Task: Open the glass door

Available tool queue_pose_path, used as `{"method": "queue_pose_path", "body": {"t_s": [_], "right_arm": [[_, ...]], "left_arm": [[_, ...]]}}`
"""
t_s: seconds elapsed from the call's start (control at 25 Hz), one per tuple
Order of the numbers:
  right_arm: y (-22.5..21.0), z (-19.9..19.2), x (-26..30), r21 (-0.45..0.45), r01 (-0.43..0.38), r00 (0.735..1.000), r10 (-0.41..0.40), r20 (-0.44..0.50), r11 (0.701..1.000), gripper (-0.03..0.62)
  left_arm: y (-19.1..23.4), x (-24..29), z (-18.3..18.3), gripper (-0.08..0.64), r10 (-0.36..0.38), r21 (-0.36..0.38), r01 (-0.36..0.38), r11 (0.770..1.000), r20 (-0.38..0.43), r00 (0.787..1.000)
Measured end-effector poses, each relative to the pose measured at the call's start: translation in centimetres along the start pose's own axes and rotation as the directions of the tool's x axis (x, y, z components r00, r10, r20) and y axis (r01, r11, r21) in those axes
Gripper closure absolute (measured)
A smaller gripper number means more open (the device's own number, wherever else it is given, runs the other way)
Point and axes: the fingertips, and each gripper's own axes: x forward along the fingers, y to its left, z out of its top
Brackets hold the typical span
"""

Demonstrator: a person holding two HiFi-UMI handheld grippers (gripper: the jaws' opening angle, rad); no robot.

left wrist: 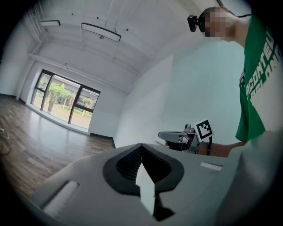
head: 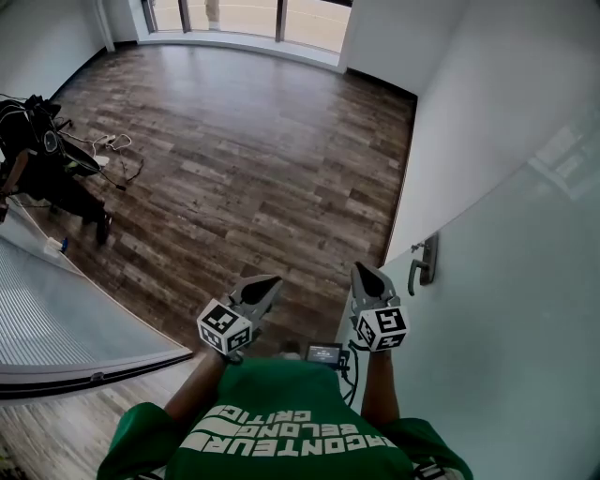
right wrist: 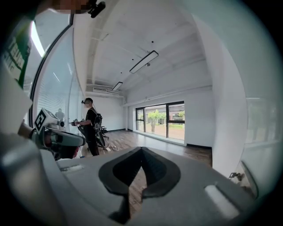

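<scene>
The frosted glass door point(head: 506, 319) fills the right side of the head view, and its metal lever handle point(head: 424, 265) sticks out at its left edge. My right gripper point(head: 366, 274) hangs just left of the handle, apart from it, jaws shut on nothing. My left gripper point(head: 269, 284) is level with it further left, also shut and empty. In the right gripper view the handle point(right wrist: 235, 176) shows small at the lower right. The left gripper view looks into the room, with the right gripper point(left wrist: 164, 135) ahead at the right.
A white wall point(head: 469, 112) runs back from the door's edge. Wood floor point(head: 244, 159) stretches to windows point(head: 244, 17) at the far end. A second glass panel point(head: 56, 319) lies at the left. A person in dark clothes point(head: 37, 159) stands there beside loose cables point(head: 112, 150).
</scene>
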Motion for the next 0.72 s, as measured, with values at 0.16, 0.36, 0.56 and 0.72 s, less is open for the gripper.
{"method": "queue_pose_path", "body": {"t_s": [0.16,0.36,0.56,0.72], "right_arm": [[1.0,-0.4,0.0,-0.021,-0.047,0.999,0.047,0.000,0.999,0.599],[1.6,-0.3,-0.7,0.012,-0.058,0.998,0.058,0.026,0.998,0.598],[2.7,-0.2,-1.3,0.023,-0.044,0.998,0.043,0.039,0.999,0.600],[4.2,-0.5,-1.2,0.040,-0.039,0.999,0.037,0.037,0.998,0.600]], "left_arm": [[-0.6,0.2,0.1,0.543,0.006,0.002,-0.006,1.000,0.009,1.000],[-1.1,-0.1,0.5,0.543,0.002,0.033,-0.002,0.999,0.015,1.000],[0.1,-1.0,2.2,0.543,0.002,0.074,-0.005,0.997,0.039,0.999],[1.4,-2.0,2.8,0.543,-0.006,0.077,0.003,0.997,0.041,0.999]]}}
